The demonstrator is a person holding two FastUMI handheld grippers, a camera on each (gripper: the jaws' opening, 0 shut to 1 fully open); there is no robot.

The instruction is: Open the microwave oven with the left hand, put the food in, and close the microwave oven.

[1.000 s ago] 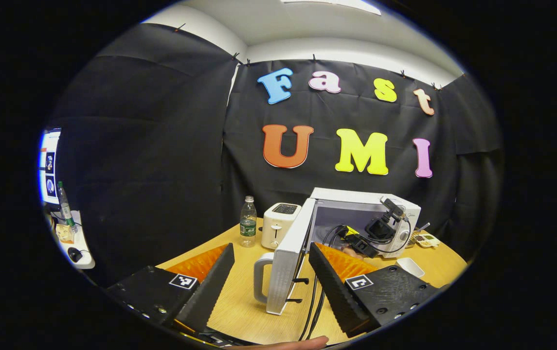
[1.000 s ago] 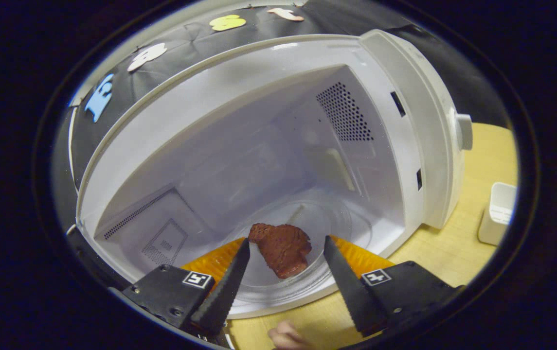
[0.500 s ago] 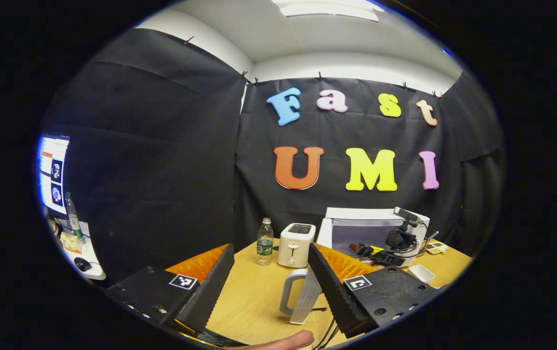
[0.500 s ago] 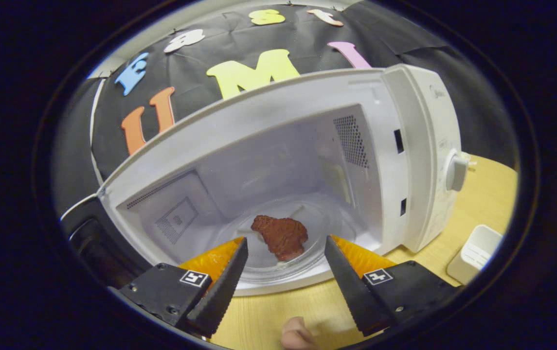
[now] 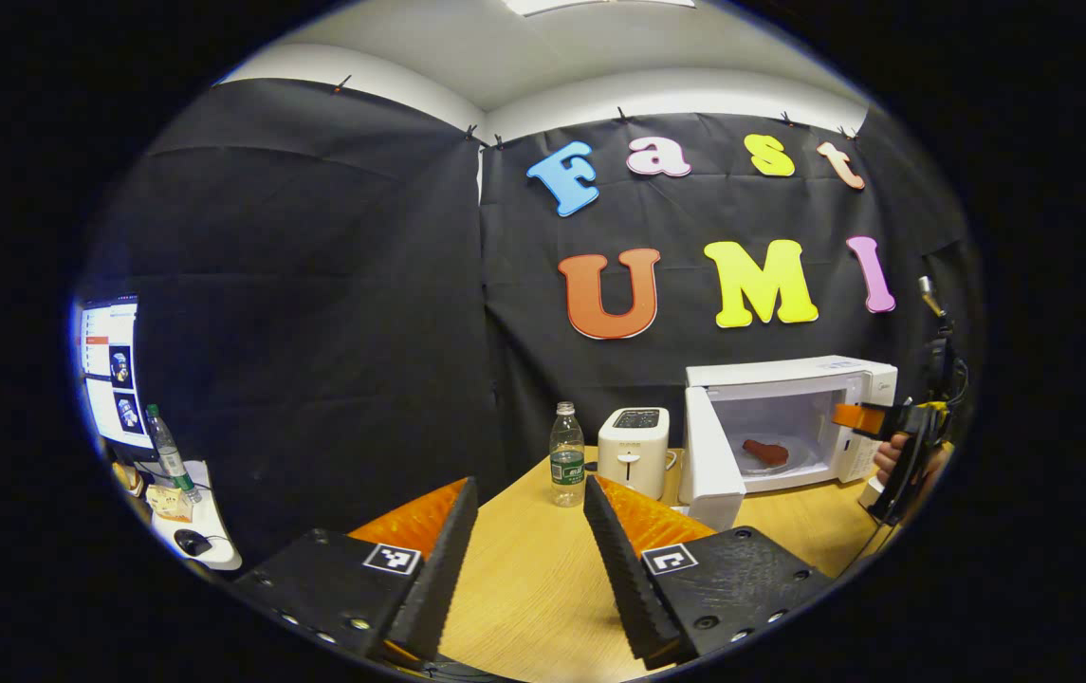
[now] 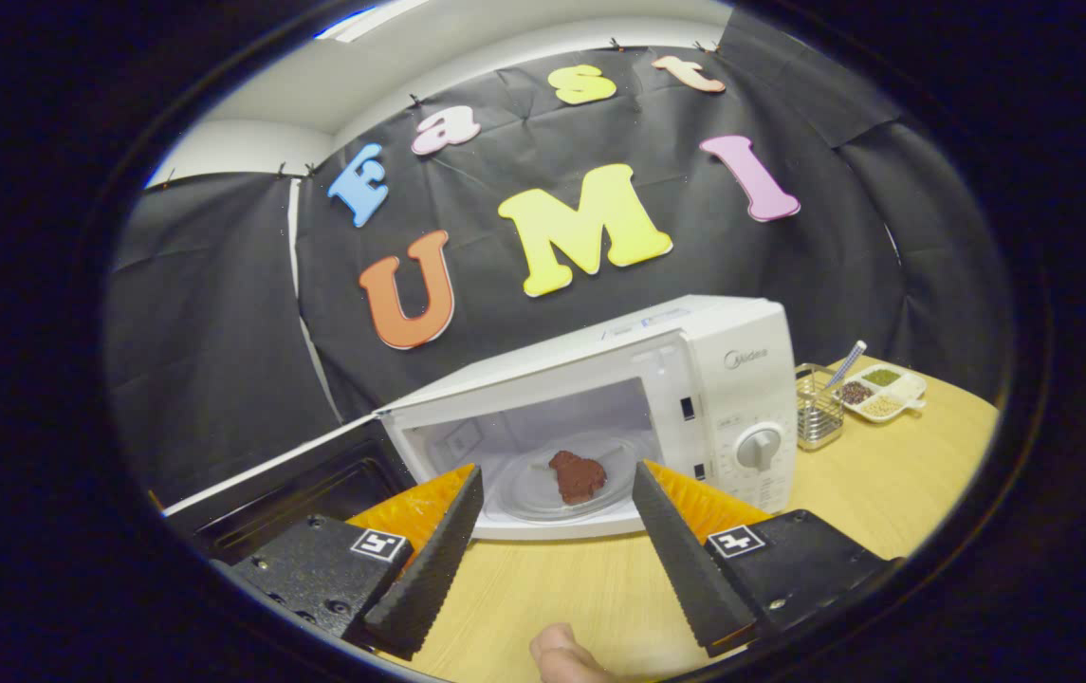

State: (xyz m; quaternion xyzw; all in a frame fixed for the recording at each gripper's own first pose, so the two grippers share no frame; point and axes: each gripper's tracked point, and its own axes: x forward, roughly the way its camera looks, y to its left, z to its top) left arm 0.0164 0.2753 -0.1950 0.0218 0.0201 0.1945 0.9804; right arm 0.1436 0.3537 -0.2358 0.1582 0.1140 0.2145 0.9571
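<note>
The microwave door (image 5: 711, 462) is found open with the food (image 6: 579, 476) laid inside at 12 o'clock, both tongs (image 5: 525, 550) (image 6: 552, 541) are spread wide and empty, and only the closing is left.

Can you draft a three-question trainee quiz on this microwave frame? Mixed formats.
1. True or false: the white microwave oven has its door shut.
2. Where does the reddish-brown piece of food lie? A) on the wooden table B) on the glass turntable inside the oven C) between the right tongs
3. Fill in: the left tongs stand ____, holding nothing.

Key: 1 false; 2 B; 3 open.
</note>
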